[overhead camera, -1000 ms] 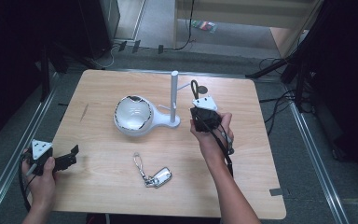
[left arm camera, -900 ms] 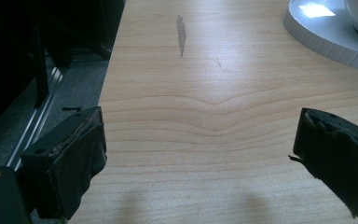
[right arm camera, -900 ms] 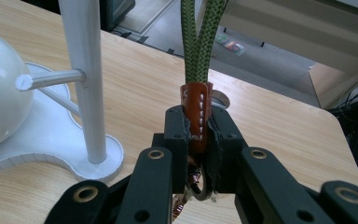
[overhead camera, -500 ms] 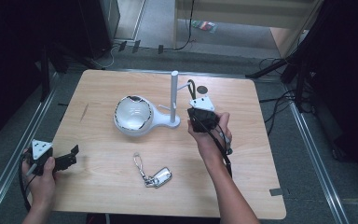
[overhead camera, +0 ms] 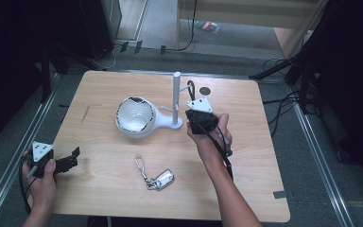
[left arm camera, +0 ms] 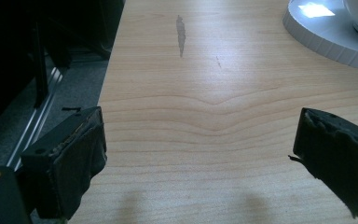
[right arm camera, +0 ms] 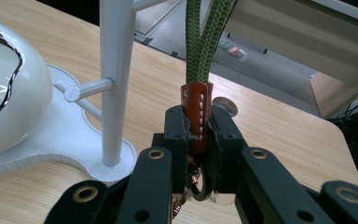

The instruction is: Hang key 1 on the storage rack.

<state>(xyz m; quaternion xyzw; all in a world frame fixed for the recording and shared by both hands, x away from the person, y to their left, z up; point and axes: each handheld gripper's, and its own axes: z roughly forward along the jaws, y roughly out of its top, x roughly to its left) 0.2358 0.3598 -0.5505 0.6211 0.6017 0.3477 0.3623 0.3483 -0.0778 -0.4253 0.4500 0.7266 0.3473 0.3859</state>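
Right tongs (right arm camera: 199, 140) pinching the leather tab (right arm camera: 196, 116) of the green cord loop (overhead camera: 190, 89) beside the stand (overhead camera: 176, 97); a short lift could miss the peg (right arm camera: 89, 88), or tug the stand over; left tongs (left arm camera: 200, 158) spread, idle over the bench (overhead camera: 104, 189)

Green braided cord (right arm camera: 204, 35), orange leather tab (right arm camera: 196, 114) (white stitching), white stand (right arm camera: 115, 79), pale wood table (overhead camera: 246, 179)

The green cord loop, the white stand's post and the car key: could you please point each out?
green cord loop (right arm camera: 200, 42), right gripper view, on the braided strands.
white stand's post (overhead camera: 176, 97), high view, on the upright's middle.
car key (overhead camera: 163, 179), high view, on the fob body.
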